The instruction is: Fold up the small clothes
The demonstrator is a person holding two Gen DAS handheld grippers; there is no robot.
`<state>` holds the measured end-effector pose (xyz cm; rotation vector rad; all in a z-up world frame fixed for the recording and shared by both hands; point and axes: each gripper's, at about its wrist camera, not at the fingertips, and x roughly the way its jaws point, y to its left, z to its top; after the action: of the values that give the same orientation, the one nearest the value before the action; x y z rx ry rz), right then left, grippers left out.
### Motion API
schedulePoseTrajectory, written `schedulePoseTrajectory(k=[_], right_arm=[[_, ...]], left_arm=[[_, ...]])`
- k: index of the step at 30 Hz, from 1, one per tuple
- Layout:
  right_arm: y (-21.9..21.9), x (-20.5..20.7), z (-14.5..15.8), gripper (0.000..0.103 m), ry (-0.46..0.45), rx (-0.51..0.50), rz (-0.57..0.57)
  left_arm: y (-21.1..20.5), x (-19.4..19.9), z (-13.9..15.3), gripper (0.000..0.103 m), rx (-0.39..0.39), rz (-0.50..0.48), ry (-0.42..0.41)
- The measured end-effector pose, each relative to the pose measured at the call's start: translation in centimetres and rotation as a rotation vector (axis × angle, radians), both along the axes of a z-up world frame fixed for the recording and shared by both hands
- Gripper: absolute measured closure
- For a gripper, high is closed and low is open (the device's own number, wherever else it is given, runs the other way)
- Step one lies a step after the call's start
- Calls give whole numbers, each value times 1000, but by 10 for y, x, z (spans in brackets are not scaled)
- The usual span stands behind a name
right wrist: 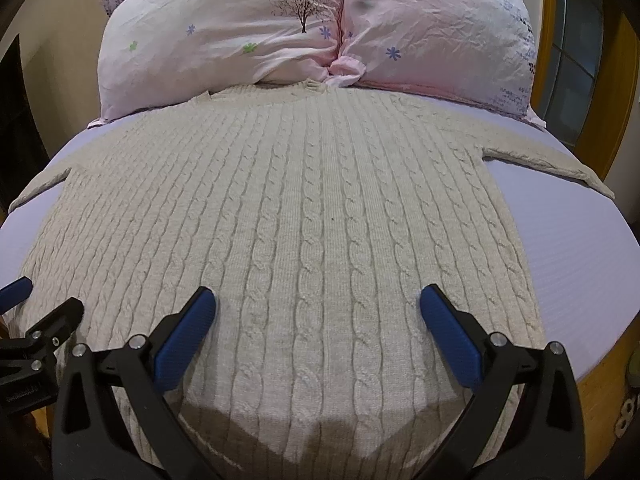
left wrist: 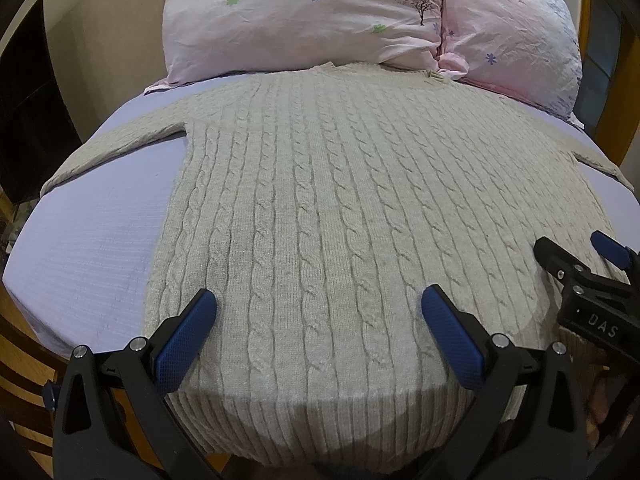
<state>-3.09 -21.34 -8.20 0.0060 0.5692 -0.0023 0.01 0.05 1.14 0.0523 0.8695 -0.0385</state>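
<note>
Left wrist view: left tongs [left wrist: 319, 308] spread wide, empty, over hem of grey cable-knit sweater [left wrist: 340, 184]. Right tongs [right wrist: 318, 308] likewise wide, gripping nothing. Sweater lies flat on lilac bed sheet [right wrist: 580, 248], collar touching pink pillows [right wrist: 320, 24]. Sleeve ends cut off at bed edges.

Lavender bed [left wrist: 92, 240], pink pillows [left wrist: 296, 20]

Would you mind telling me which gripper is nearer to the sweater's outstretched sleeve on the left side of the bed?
Left. The left gripper hovers over the hem toward that sleeve; the right gripper hovers over the hem farther toward the opposite side.
</note>
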Motion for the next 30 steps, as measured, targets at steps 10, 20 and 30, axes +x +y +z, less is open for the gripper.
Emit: schedulePoseTrajectory(k=[10,20,30], right_arm=[[-187,11,65,2,-194,435,-172],[-399,114,39,46,-17,855,-586],[-476,153,23,95,-98,986,-760]], left_arm=[[67,38,28,1,-224,9,-58],[210,123,14,1,-552,336,-17],[273,140,11,1,-709,501,-35]])
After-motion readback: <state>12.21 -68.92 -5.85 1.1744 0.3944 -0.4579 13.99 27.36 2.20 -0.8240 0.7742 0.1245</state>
